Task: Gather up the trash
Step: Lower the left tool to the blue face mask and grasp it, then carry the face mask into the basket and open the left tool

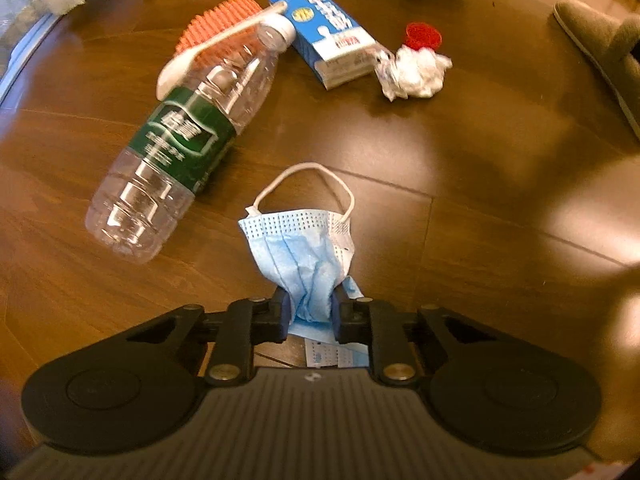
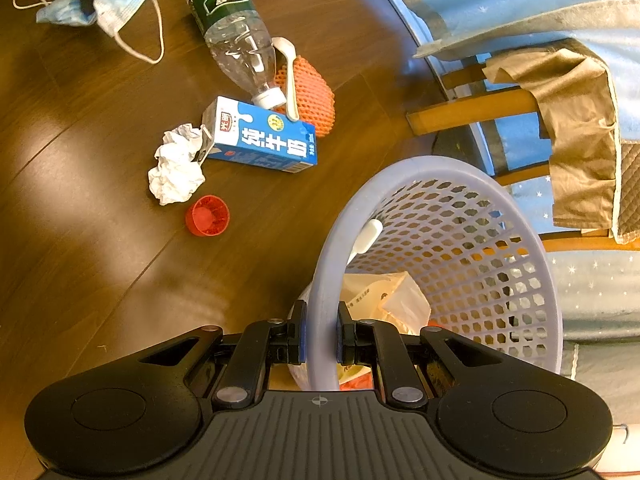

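A: Left wrist view, what's in the left tool (image 1: 310, 307)?
B: It pinches a crumpled blue pleated face mask (image 1: 304, 248) above the dark wooden floor (image 1: 440, 240).
A: And the right tool (image 2: 320, 332)?
B: Clamped on the rim of a lavender perforated plastic basket (image 2: 460, 208) holding wrappers

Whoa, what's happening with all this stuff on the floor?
A person is picking up trash with two tongs. The left tongs pinch a blue face mask. The right tongs grip the rim of a purple basket with some trash already inside. A plastic bottle, milk carton, crumpled paper and red cap lie on the floor.
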The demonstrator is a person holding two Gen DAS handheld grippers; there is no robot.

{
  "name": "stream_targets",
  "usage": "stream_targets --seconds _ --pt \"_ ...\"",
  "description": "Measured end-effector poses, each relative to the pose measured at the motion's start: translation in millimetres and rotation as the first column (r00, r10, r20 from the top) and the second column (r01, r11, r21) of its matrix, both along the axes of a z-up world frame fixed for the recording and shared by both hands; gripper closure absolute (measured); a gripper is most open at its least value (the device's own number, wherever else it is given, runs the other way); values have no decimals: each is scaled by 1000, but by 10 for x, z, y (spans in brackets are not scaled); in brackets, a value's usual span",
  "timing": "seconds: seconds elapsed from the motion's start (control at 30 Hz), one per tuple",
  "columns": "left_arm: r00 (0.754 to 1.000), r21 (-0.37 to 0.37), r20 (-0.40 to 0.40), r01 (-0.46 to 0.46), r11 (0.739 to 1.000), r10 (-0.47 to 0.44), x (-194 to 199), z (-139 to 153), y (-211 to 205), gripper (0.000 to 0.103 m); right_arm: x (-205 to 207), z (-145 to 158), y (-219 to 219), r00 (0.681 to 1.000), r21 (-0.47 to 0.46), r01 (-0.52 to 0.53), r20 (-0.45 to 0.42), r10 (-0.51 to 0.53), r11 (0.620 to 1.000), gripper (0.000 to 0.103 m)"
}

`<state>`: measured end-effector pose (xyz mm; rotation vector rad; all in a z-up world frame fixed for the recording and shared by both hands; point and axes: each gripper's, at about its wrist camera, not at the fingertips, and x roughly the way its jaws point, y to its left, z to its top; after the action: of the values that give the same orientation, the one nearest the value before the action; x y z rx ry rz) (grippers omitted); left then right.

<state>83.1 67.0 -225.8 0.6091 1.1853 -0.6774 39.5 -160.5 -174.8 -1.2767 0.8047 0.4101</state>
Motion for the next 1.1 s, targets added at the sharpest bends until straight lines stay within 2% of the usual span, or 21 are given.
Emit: stream_targets --seconds 0.23,0.47,0.8,1.1 --pt "998 -48 50 -26 999 28 117 385 -99 88 -20 -16 2 1000 -14 -9 -6 9 1000 93" --pt "993 -101 117 -13 995 25 242 867 -297 88 -8 -6 6 1000 -22 -12 -10 12 1000 93" --pt "979 -173 199 80 982 -45 223 1536 -682 88 -41 -41 6 999 -44 -32 -17 31 999 93" --pt "955 -255 286 160 954 -84 406 2108 -1230 88 -63 -52 8 999 -45 -41 -22 40 998 93"
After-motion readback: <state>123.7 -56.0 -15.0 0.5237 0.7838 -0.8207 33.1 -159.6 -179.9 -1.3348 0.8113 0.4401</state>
